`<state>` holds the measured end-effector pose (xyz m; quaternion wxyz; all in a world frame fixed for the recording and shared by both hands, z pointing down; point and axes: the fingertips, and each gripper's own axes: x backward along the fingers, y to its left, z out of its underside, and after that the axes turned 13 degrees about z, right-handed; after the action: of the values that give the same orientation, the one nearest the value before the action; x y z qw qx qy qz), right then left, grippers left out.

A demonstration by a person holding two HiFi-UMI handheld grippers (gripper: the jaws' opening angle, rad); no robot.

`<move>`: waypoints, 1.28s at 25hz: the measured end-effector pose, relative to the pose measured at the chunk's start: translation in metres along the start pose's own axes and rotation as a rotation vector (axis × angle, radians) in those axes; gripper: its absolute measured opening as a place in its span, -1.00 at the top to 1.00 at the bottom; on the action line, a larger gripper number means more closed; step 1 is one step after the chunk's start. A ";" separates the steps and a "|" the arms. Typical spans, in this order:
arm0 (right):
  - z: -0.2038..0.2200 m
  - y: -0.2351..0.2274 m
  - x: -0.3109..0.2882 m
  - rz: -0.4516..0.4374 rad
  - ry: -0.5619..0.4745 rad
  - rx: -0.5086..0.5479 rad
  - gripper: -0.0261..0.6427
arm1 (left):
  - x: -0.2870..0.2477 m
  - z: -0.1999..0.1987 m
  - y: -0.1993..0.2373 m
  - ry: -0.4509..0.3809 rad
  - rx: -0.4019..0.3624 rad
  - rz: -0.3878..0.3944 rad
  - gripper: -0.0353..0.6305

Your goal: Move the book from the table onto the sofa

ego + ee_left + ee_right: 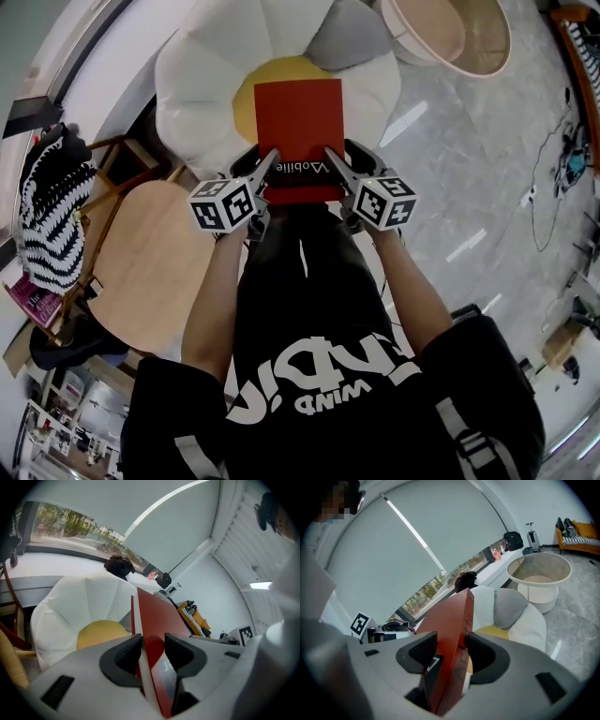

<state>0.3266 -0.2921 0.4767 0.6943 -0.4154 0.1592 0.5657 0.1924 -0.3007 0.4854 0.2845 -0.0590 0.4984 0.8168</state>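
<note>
Where the cover meets the tongs: white print on the book (pixel 300 131) runs upside down in the head view along its 6 o'clock edge. "obile" is legible, but the first letter is unclear.
Spine: dark lettering starting "Ari" shows in the right gripper view. The rest cannot be read.
Shirt: large white lettering, upside down, with the small word "WIND".
Book's look: thin and square-cornered, with a plain red cover and white page edges, lying flat with the cover up.
Book's place: held in the air over the sofa (pixel 202 75), hiding part of its yellow centre (pixel 246 101).
Sofa: flower-shaped, white petals round the yellow middle, with 1 grey cushion (pixel 347 33) at 1 o'clock.
Left tongs (pixel 265 169): clamped on the book's 7 o'clock corner, both dark pads against it.
Right tongs (pixel 335 164): clamped on the 5 o'clock corner in the same way.
Desk (pixel 150 253): round, pale wood, at 8 o'clock from the book and apart from it.
</note>
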 end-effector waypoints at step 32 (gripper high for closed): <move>0.104 -0.133 -0.273 -0.001 0.057 -0.010 0.32 | -0.165 0.067 0.264 0.054 0.028 -0.026 0.40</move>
<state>0.3382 -0.3936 0.7806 0.6877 -0.4347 0.1762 0.5541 0.2042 -0.4007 0.7872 0.2824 -0.0835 0.5163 0.8042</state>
